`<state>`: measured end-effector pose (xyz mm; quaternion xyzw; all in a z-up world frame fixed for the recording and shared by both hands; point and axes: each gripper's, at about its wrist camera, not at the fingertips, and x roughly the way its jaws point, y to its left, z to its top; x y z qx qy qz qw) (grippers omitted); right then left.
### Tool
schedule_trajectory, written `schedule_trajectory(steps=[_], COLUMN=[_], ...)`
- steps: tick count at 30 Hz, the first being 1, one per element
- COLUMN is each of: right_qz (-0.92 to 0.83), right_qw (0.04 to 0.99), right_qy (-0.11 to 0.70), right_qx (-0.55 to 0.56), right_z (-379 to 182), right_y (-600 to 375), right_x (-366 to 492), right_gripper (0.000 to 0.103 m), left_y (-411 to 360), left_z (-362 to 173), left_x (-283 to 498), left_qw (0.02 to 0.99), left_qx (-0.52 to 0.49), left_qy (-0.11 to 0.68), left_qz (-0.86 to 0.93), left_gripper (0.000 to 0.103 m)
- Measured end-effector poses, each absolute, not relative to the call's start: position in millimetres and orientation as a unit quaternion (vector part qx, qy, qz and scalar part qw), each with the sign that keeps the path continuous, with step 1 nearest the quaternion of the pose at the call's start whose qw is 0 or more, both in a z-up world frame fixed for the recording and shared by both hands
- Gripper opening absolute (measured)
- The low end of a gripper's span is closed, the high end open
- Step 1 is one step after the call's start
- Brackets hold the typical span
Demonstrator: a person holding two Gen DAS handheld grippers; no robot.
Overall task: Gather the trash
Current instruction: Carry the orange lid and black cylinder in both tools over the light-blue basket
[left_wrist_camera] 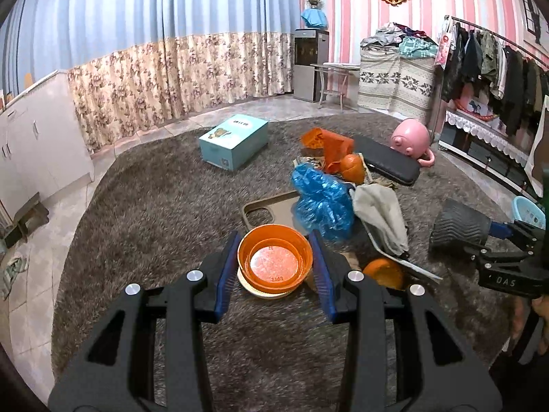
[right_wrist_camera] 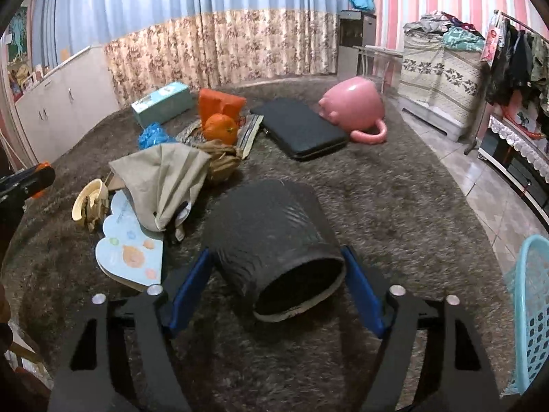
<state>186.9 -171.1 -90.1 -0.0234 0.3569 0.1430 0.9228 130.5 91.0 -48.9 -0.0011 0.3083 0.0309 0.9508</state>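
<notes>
My left gripper (left_wrist_camera: 274,257) is shut on an orange plastic cup (left_wrist_camera: 275,257), its blue pads pressed on both sides of the rim, just above a cream lid on the carpet. My right gripper (right_wrist_camera: 278,267) is shut on a black ribbed bin (right_wrist_camera: 274,240), held on its side with the mouth towards the camera; the bin also shows in the left wrist view (left_wrist_camera: 459,226). Trash lies between: a blue plastic bag (left_wrist_camera: 322,202), a grey cloth (right_wrist_camera: 164,178), an orange (right_wrist_camera: 221,128), an orange wrapper (right_wrist_camera: 219,103) and brown crumpled paper (right_wrist_camera: 223,161).
A grey shag carpet (right_wrist_camera: 394,206) covers the floor. On it are a teal box (left_wrist_camera: 233,140), a black case (right_wrist_camera: 298,127), a pink pig-shaped mug (right_wrist_camera: 353,106), a phone case (left_wrist_camera: 271,209) and a cloud-shaped card (right_wrist_camera: 133,254). A turquoise basket (right_wrist_camera: 532,309) stands at the right.
</notes>
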Motion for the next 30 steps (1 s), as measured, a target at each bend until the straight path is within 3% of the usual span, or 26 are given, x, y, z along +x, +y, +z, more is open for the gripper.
schedule_trajectory(steps=[10,20,30], right_qz=[0.085,-0.063,-0.180], right_qw=[0.946,0.959,0.948], right_qy=[0.311,0.272,0.255], right_qx=[0.031,0.055,0.057], right_z=[-52.6,-22.7,-15.7], right_y=[-253.2,-382.1,-470.8], right_x=[144.1,95.1,44.2], right_gripper=[0.069,0.069,0.069], left_y=[43.1,-85.5,-206.7], left_z=[-21.9,4.9,-14.8], left_x=[136.5,149.7,153.7], left_qw=[0.960,0.957,0.931], left_qx=[0.024,0.043,0.051], left_qy=[0.280,0.249,0.257], left_qz=[-0.006,-0.143,-0.253], left_gripper=[0.039,0.039,0.039])
